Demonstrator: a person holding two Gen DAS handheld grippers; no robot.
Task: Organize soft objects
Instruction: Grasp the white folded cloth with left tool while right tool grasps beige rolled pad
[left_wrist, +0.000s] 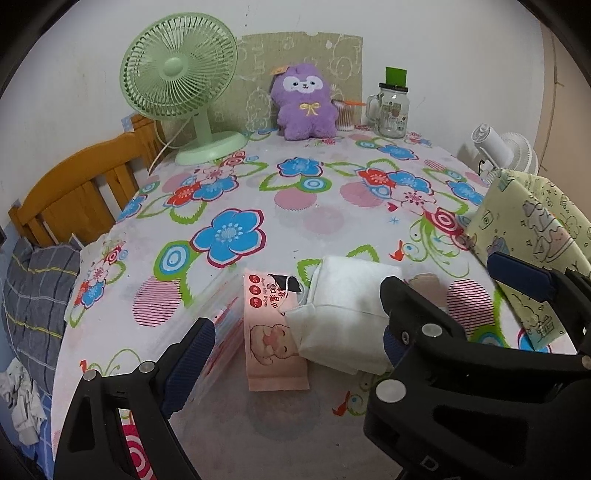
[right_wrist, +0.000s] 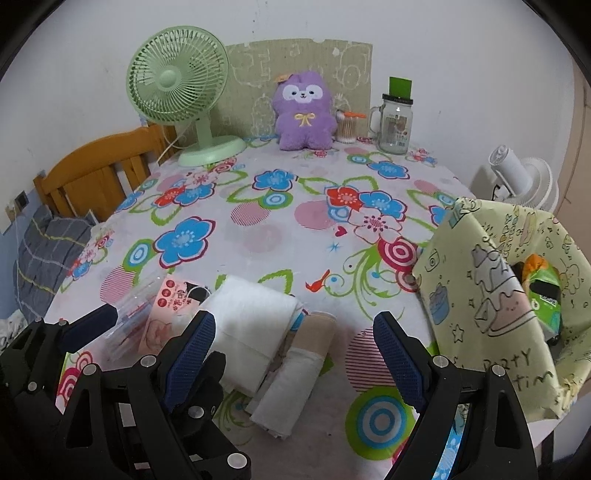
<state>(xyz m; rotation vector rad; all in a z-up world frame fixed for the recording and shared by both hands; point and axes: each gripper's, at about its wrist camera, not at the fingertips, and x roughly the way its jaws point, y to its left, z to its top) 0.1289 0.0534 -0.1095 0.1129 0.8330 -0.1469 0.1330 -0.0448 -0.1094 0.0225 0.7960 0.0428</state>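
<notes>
A pink wet-wipes pack (left_wrist: 271, 332) lies near the front of the flowered table, with a white folded soft pack (left_wrist: 347, 314) partly on top of it. My left gripper (left_wrist: 299, 306) hangs open just above both, touching neither. In the right wrist view the white pack (right_wrist: 251, 325) and a beige-and-white rolled cloth (right_wrist: 295, 373) lie below my right gripper (right_wrist: 295, 321), which is open and holds nothing. A purple plush toy (right_wrist: 303, 112) sits upright at the table's back edge. A yellow patterned fabric bin (right_wrist: 491, 280) stands at the right, with a green pack (right_wrist: 543, 295) inside.
At the back stand a green desk fan (left_wrist: 181, 77), a glass jar (left_wrist: 393, 110) and a cotton-swab tub (left_wrist: 345, 116). A clear plastic case (left_wrist: 221, 321) lies left of the wipes. A wooden bed frame (left_wrist: 81, 184) and a white fan (right_wrist: 524, 177) flank the table.
</notes>
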